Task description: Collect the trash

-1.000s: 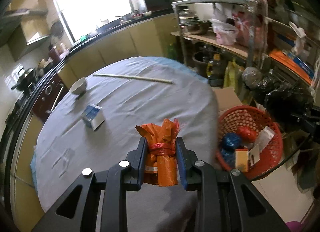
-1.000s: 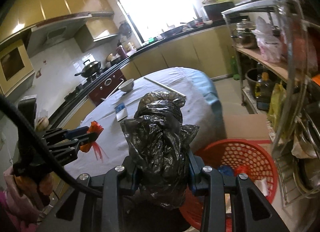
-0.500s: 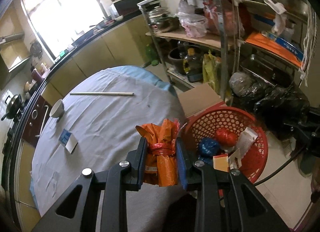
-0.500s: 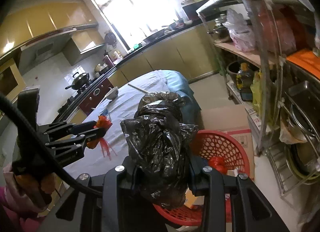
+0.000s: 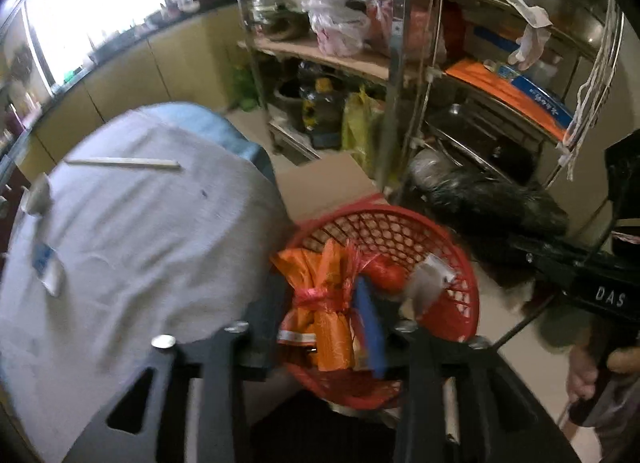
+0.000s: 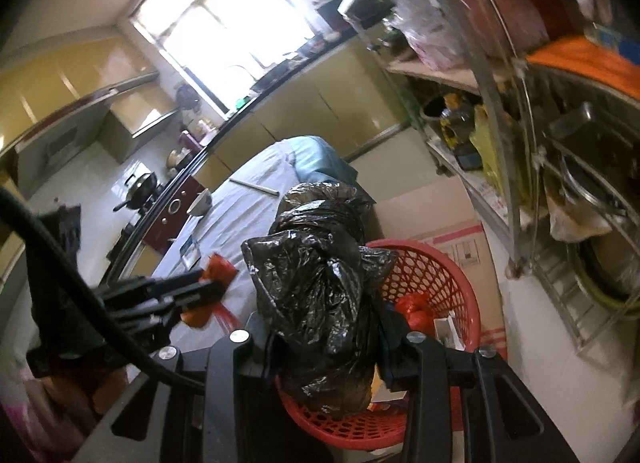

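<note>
My left gripper [image 5: 320, 315] is shut on an orange tied plastic bag [image 5: 324, 303] and holds it above the near rim of the red mesh basket [image 5: 452, 259] on the floor. My right gripper [image 6: 324, 327] is shut on a crumpled black plastic bag [image 6: 316, 283] and holds it over the same red basket [image 6: 432, 267]. The left gripper with its orange bag [image 6: 212, 271] shows at the left of the right wrist view. The basket holds a red bag [image 5: 386, 273], a white packet [image 5: 432, 279] and other trash.
A round table with a grey cloth [image 5: 132, 231] stands left of the basket, with a long stick [image 5: 124, 162], a small blue-white carton [image 5: 46, 267] and a white bowl [image 5: 38, 195]. A cardboard box [image 5: 324, 183] and a metal shelf rack [image 5: 396, 75] stand behind the basket.
Both grippers have swung right, off the table toward the red basket. The orange bag now hangs over the basket's rim; the black bag sits lower over it. Both grips are unchanged.
</note>
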Available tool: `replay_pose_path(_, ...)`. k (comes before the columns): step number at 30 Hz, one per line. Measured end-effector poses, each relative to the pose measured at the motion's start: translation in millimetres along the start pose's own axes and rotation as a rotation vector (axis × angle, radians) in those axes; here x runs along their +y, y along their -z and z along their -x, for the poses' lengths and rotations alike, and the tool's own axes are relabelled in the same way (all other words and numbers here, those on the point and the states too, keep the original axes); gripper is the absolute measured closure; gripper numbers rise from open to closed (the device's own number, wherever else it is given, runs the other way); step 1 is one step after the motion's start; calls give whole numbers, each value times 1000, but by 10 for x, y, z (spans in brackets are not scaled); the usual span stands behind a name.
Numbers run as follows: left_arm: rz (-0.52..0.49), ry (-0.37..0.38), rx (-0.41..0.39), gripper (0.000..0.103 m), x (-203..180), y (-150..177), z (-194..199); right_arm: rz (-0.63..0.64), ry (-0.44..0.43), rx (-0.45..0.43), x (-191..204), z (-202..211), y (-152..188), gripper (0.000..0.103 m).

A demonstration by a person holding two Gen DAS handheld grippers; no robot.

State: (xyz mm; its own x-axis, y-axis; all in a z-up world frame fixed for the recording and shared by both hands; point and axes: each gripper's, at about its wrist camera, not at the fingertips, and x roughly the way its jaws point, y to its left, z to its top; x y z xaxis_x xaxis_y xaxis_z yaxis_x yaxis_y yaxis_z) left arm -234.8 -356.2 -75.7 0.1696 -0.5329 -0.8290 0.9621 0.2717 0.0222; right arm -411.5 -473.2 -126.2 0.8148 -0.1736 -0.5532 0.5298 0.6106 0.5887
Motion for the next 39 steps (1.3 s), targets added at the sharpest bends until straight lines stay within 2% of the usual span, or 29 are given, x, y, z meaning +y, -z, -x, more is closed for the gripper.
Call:
replay_pose_path(1,6,0,5,45,11,27,-31,-26,-3,4,-23,-21,-8,49)
replay_pose_path(2,9,-7,11,43,28,58,-51,-50,-11,7,-50,-35,-14,44)
replay_pose_path(5,20,-5,21,42,66,111,-15,-72,-31,9,-56,-31,-41,38)
replay_pose_path(10,32,-71,-3,31,167,228,185,-51,-34,-19,38,56,-97,38)
replay_pose_path(25,100,-368,-85,31,615,518,840,62,-79,7,703,-26,-76,37)
replay_pose_path(31,177,-402,-77,30,922,735,947,119,-94,33,982,-117,-45,37)
replay_pose_path(39,374,-459,4,30,1594,1259,920,201,-134,83,1387,-393,-47,36)
